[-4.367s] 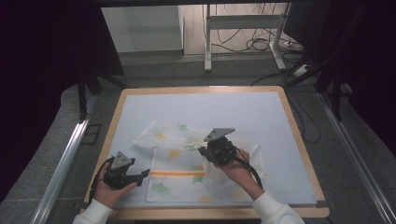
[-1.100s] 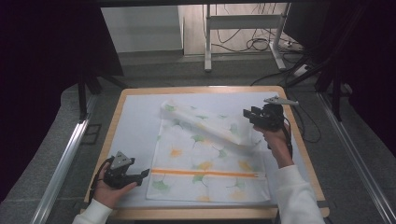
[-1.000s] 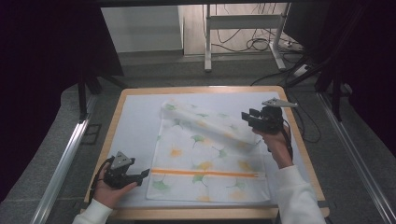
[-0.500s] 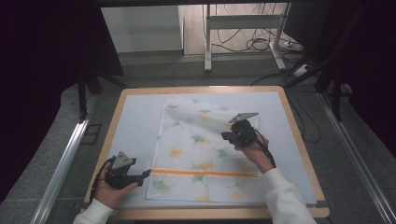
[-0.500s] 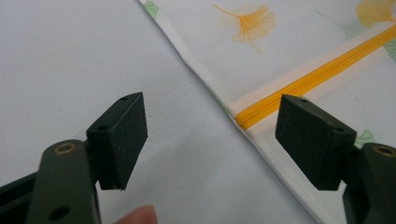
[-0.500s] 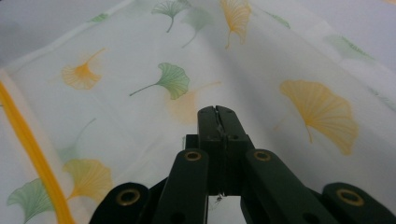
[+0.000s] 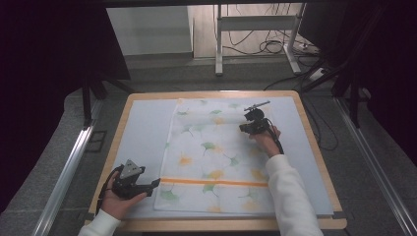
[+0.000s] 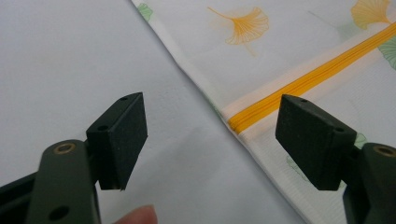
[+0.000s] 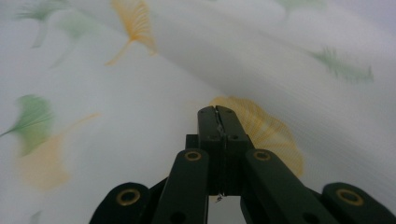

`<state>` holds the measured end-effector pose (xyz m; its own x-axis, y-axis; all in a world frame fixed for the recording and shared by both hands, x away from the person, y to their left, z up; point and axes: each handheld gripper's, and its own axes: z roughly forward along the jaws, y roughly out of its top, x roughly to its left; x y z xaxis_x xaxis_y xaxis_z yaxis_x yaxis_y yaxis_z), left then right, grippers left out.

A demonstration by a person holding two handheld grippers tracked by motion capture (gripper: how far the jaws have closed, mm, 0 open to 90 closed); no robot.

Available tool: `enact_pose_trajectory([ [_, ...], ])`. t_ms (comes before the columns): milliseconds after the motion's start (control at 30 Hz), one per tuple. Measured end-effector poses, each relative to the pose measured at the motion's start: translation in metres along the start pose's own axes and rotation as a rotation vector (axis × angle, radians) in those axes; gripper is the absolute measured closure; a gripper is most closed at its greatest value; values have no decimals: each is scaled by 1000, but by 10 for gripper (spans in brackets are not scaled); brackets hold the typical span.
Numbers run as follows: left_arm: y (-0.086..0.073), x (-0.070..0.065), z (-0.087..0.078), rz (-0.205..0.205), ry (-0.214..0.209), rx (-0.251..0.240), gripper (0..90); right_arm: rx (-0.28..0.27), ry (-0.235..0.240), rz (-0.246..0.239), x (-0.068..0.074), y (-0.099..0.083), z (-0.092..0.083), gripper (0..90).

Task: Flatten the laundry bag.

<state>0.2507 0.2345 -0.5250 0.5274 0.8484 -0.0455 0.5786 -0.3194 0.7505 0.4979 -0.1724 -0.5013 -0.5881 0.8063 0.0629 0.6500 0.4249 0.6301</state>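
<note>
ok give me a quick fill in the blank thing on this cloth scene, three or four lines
1. The left gripper has its black jaws ____.
2. The right gripper has its jaws ____.
3. The straight stripe across the white leaf-printed cloth is ____ in colour.
4. The cloth lies on a pale blue mat on a table with a ____ rim.

Missing words: open; shut; orange; wooden

one cloth (image 7: pixel 216 157) spread on my table (image 7: pixel 142 128), printed with ginkgo leaves, and one orange stripe (image 7: pixel 216 182) running across it near the table's near edge. two grippers in my hands: left gripper (image 7: pixel 147 186), right gripper (image 7: pixel 245 128). one table under it all.
</note>
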Motion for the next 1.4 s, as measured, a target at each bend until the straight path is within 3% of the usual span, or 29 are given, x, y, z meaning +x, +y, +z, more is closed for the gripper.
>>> enact_pose_trajectory([
  [200,0,4,0,-5,-8,-2,250,-2,-27,86,-19,0,16,893],
  [300,0,3,-2,-4,-8,-9,251,-13,-39,83,-19,-3,10,893],
  [467,0,1,-2,-5,-10,-12,250,-66,-25,37,-8,-14,-28,892],
  [567,1,0,-1,-14,-11,-21,244,-103,-5,18,-3,-27,-57,892],
  [600,1,0,-1,-14,-10,-23,240,-124,11,1,1,-37,-76,893],
  [633,2,0,-1,-16,-11,-27,240,-124,11,1,1,-37,-76,893],
  [800,2,1,1,-25,-11,-37,235,-152,43,-21,9,-66,-112,892],
  [933,1,2,-1,-31,4,-69,237,-161,71,-10,13,-90,-123,892],
  [1133,2,-1,-2,-21,2,-88,246,-105,79,-39,28,-134,-130,892],
  [1400,4,-3,-1,-5,-11,-88,246,-99,105,-56,49,-159,-140,892],
])
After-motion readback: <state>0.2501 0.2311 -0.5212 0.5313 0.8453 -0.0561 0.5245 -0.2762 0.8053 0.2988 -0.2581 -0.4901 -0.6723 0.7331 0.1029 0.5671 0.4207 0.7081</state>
